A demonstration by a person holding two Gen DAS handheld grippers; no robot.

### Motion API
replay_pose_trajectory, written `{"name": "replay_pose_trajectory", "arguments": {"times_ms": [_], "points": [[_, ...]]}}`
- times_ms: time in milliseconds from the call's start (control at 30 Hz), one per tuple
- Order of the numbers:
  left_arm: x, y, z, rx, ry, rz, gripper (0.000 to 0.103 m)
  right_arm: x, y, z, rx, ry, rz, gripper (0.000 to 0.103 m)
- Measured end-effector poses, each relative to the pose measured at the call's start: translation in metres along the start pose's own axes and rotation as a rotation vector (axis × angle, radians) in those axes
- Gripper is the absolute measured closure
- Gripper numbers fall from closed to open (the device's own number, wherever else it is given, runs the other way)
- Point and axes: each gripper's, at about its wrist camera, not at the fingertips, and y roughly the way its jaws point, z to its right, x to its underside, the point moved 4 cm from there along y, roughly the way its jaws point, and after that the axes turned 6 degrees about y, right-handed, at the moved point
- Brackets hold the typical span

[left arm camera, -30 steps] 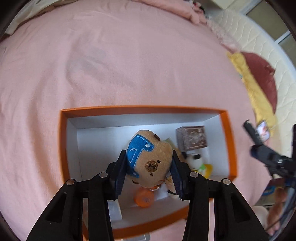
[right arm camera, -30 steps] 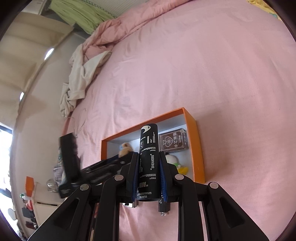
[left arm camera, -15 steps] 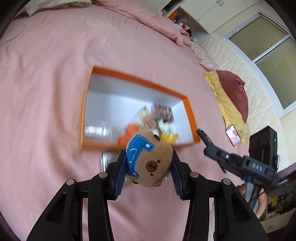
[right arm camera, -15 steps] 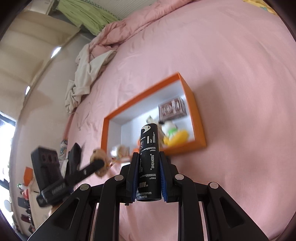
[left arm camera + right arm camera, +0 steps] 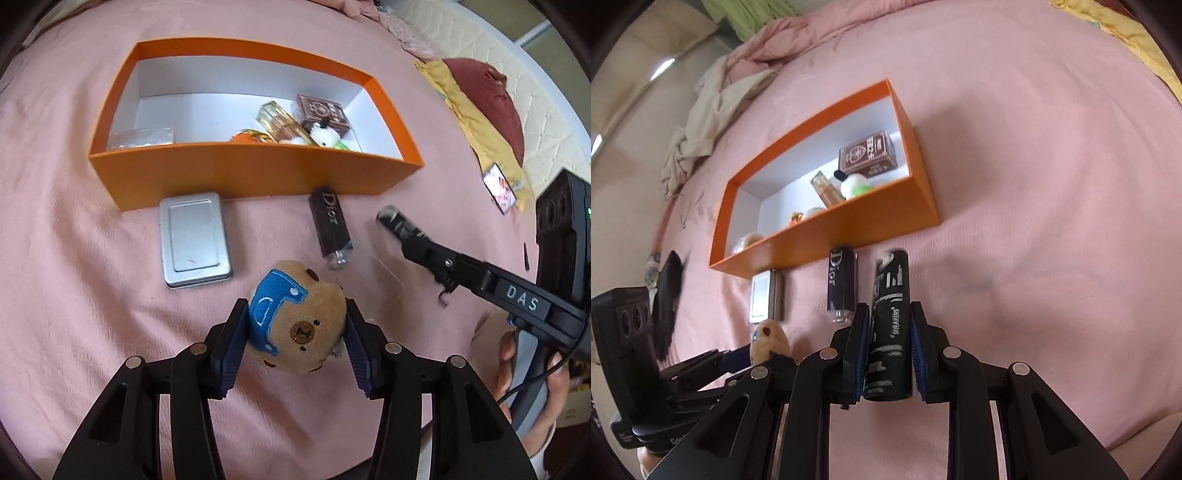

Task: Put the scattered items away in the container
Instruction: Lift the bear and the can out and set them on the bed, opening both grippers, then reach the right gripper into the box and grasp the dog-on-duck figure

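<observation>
The orange box (image 5: pixel 258 173) lies on the pink bed with a card pack, a small bottle and little toys inside. My left gripper (image 5: pixel 295 307) hangs over the bedspread on the near side of the box. A brown plush bear (image 5: pixel 299 332) with a blue ear sits between its pads, still touched on both sides while the jaws are opening. My right gripper (image 5: pixel 889 310) is shut on a black spray can (image 5: pixel 890 332) and is low over the bed beside a dark Dior tube (image 5: pixel 842 284). The left wrist view shows that can (image 5: pixel 388 218) coming in from the right.
A silver tin (image 5: pixel 194 240) and the Dior tube (image 5: pixel 328 225) lie on the bedspread against the box's near wall. A clear plastic sheet (image 5: pixel 369 273) is next to the bear. Yellow and maroon pillows (image 5: pixel 487 107) and a phone (image 5: pixel 498 188) are at the right.
The left gripper has drawn back from above the box to the bedspread in front of it, carrying the bear. The right gripper has sunk toward the bed with the can.
</observation>
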Motion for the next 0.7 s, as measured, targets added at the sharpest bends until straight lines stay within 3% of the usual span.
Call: {"name": "replay_pose_trajectory", "arguments": {"times_ms": [133,233,300,367,700], "points": [[-0.001,-0.005,-0.014,-0.028,-0.085,0.039,0.05,-0.002,-0.003,0.002,-0.01,0.013,0.012,0.068],[-0.004,-0.024,-0.03,-0.017,-0.123,0.101,0.049,-0.003,-0.009,0.001,-0.039,0.021,0.034,0.064],[-0.008,-0.032,-0.033,-0.011,-0.133,0.145,0.037,-0.004,-0.013,-0.002,-0.059,0.02,0.05,0.063],[-0.01,-0.039,-0.037,-0.008,-0.147,0.176,0.033,-0.004,-0.016,-0.005,-0.071,0.017,0.064,0.058],[-0.017,-0.032,-0.035,0.003,-0.157,0.166,0.033,-0.005,-0.012,-0.008,-0.086,0.025,0.056,0.056]]}}
